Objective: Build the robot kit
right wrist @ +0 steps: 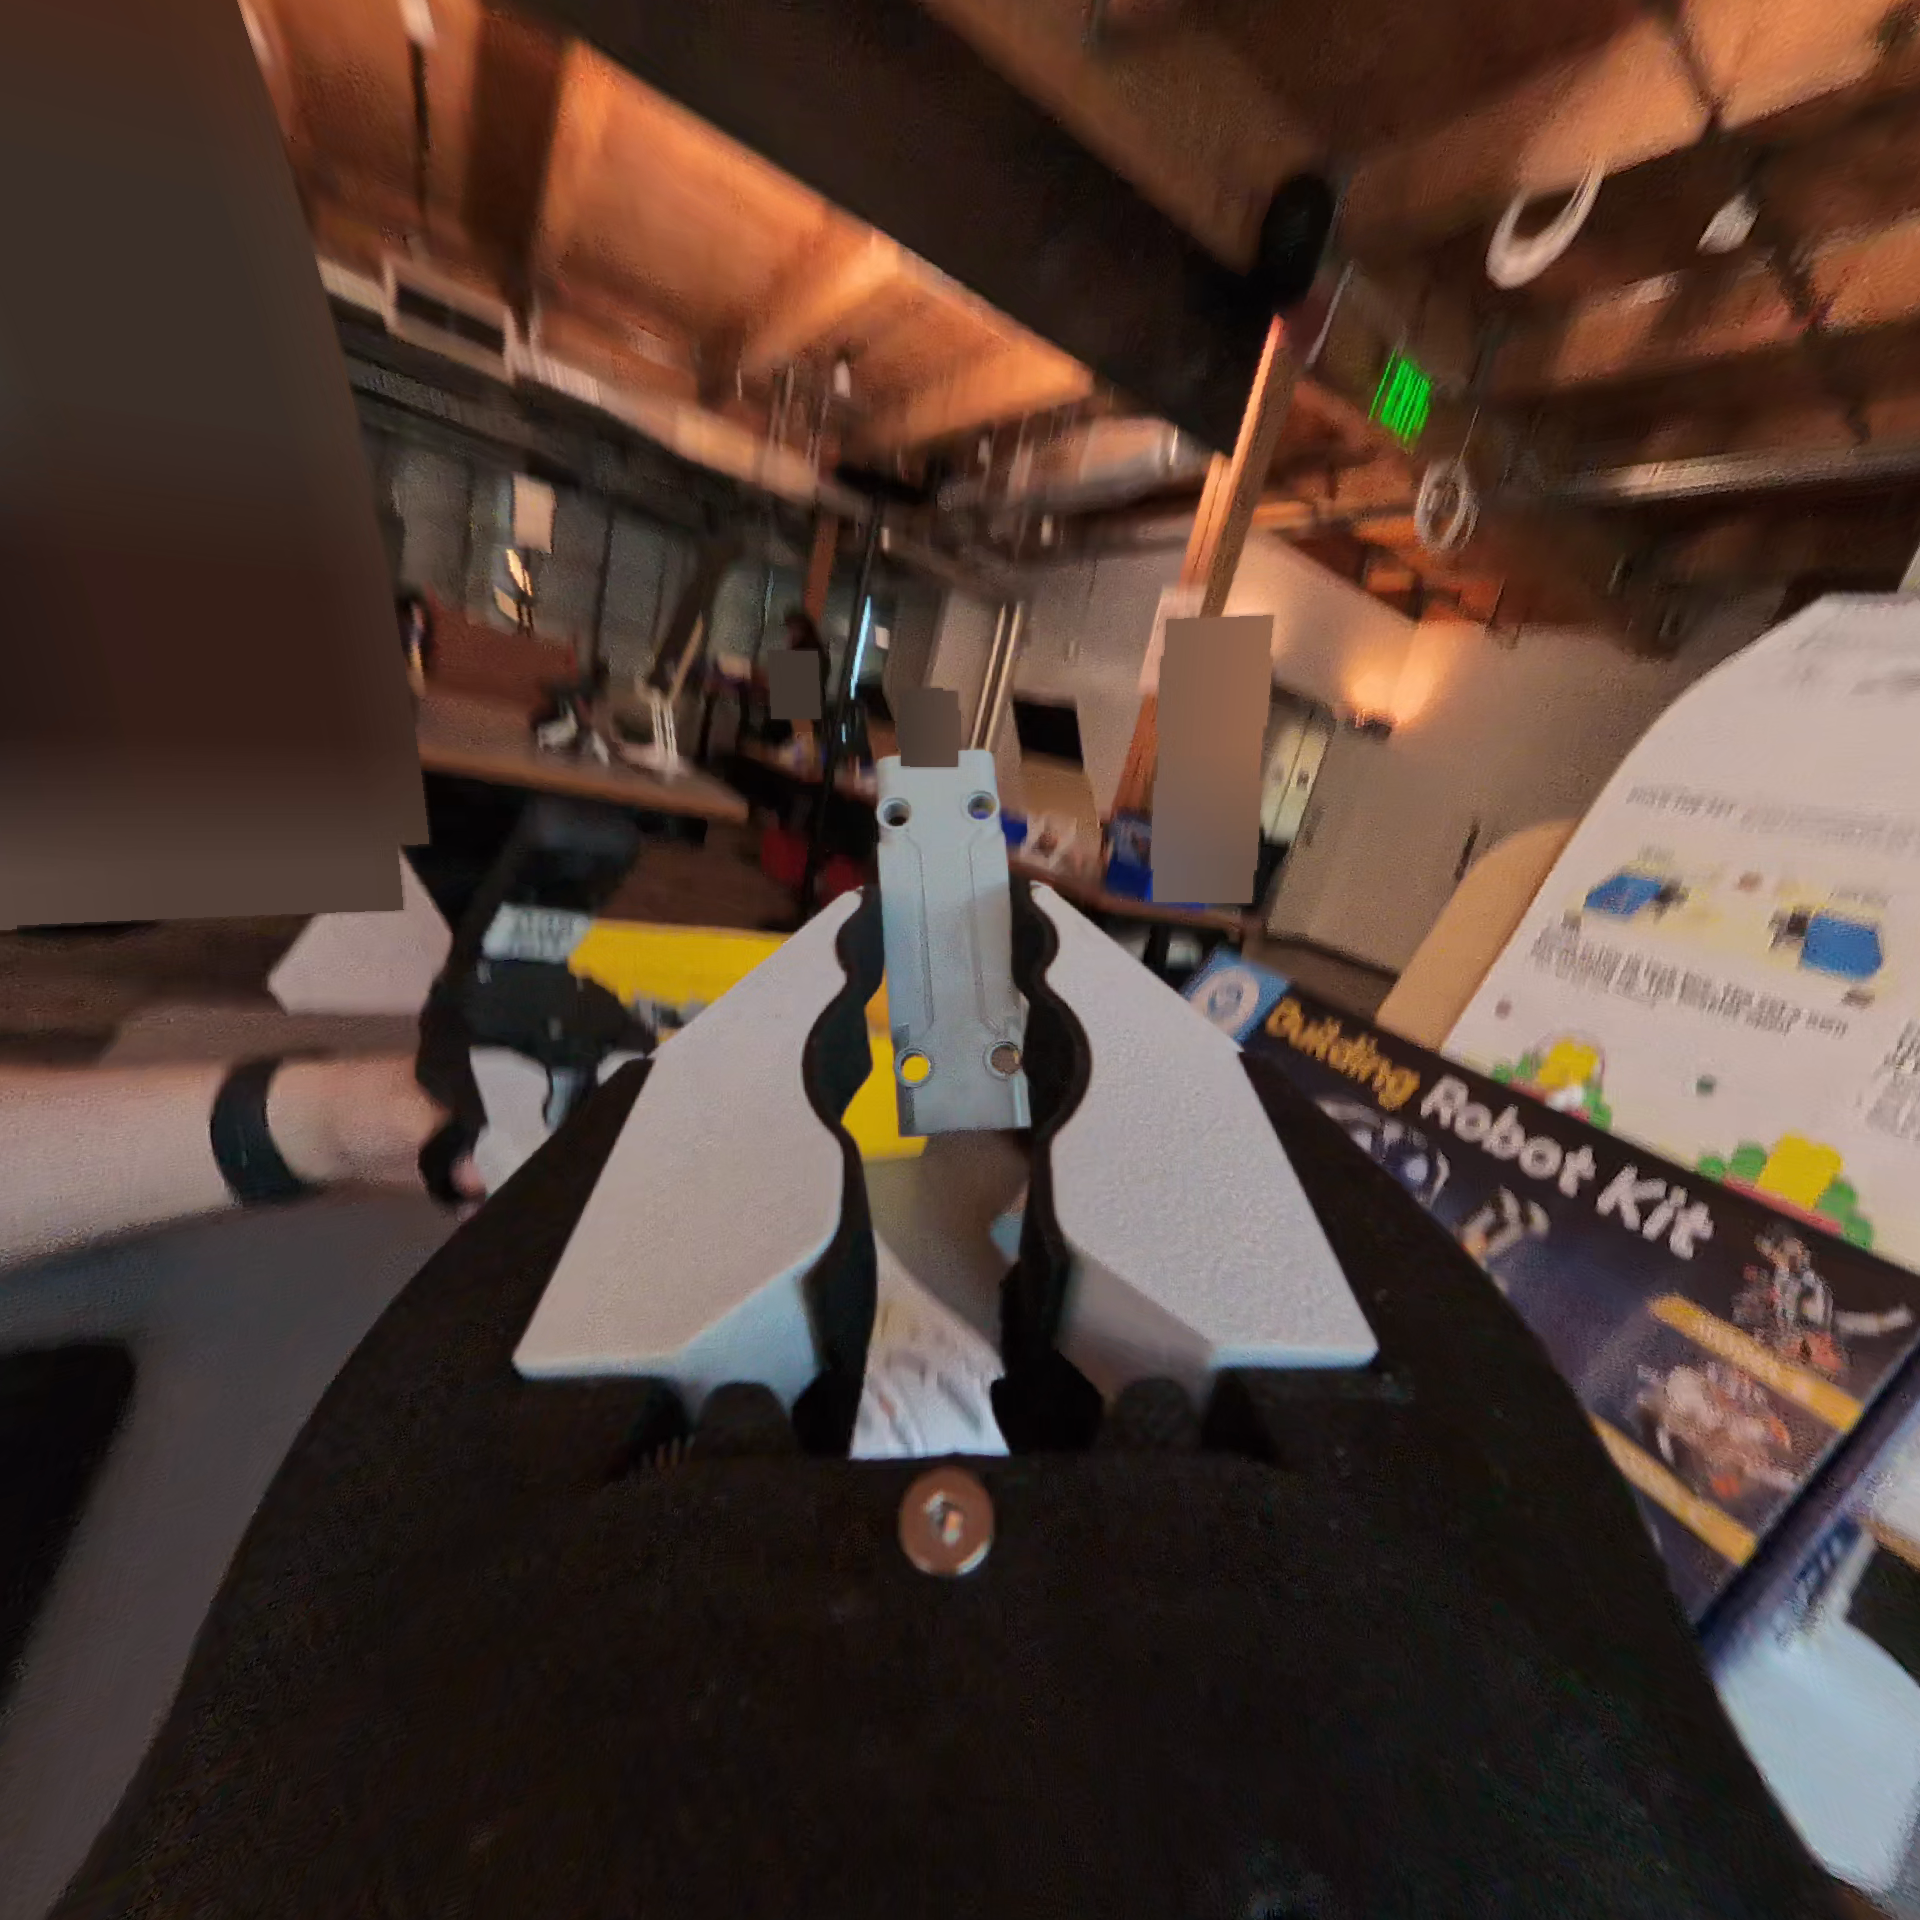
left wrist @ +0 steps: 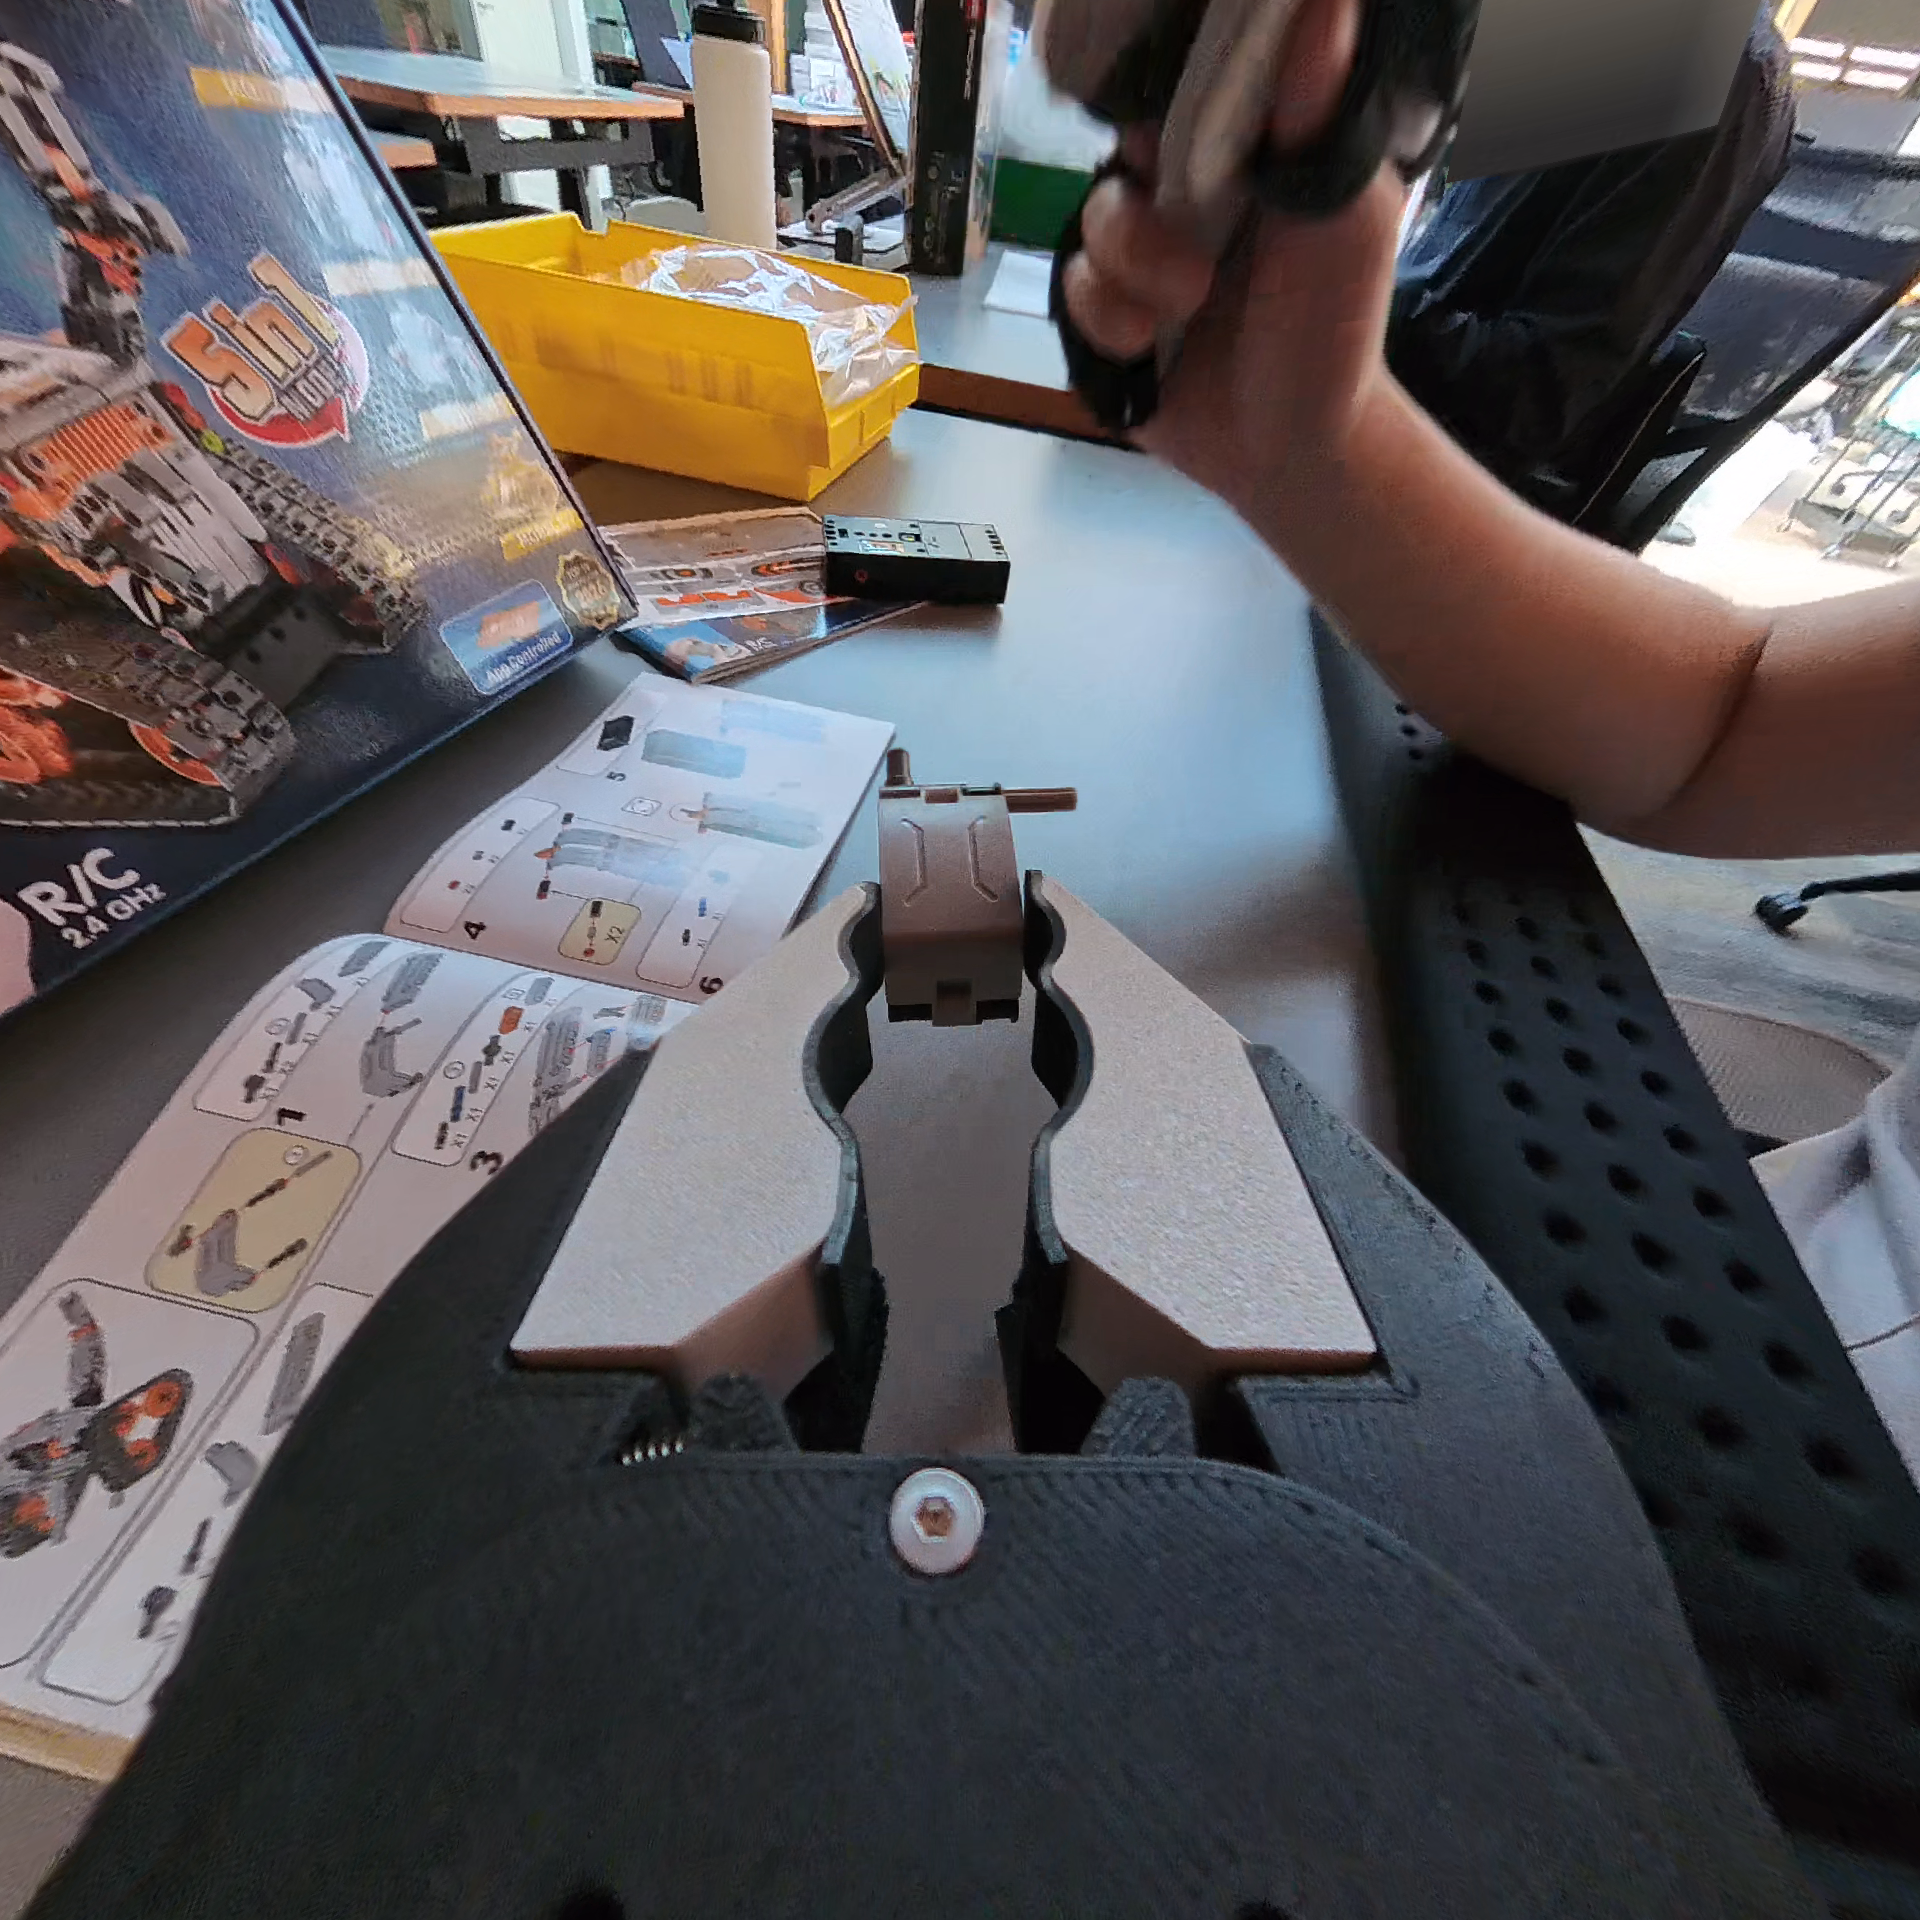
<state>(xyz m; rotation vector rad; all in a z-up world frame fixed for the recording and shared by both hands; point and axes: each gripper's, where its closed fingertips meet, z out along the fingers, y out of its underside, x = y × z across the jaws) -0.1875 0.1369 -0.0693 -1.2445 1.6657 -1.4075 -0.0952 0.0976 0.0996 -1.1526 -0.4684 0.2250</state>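
Left wrist view, left to right: kit box [left wrist: 239,499] propped at the table's far left, open instruction booklet [left wrist: 436,1049] flat in front of it, yellow bin [left wrist: 675,343] with a clear plastic bag behind, small black module [left wrist: 916,559] lying on a second leaflet.

Left gripper [left wrist: 948,935] is clamped on a grey curved brick piece [left wrist: 945,894], held just above the grey table [left wrist: 1143,675]; tan pins stick out of its far end. On the right, a hand [left wrist: 1236,312] is raised well above the table (motion-blurred, gripping the other tool).

Right wrist view: right gripper [right wrist: 948,997] is closed on a light grey flat panel piece [right wrist: 951,945] with holes at its corners, pointing up toward the room, well off the table. Kit box [right wrist: 1558,1247] sits low right.

Both pieces are pinched at the fingertips and well apart.
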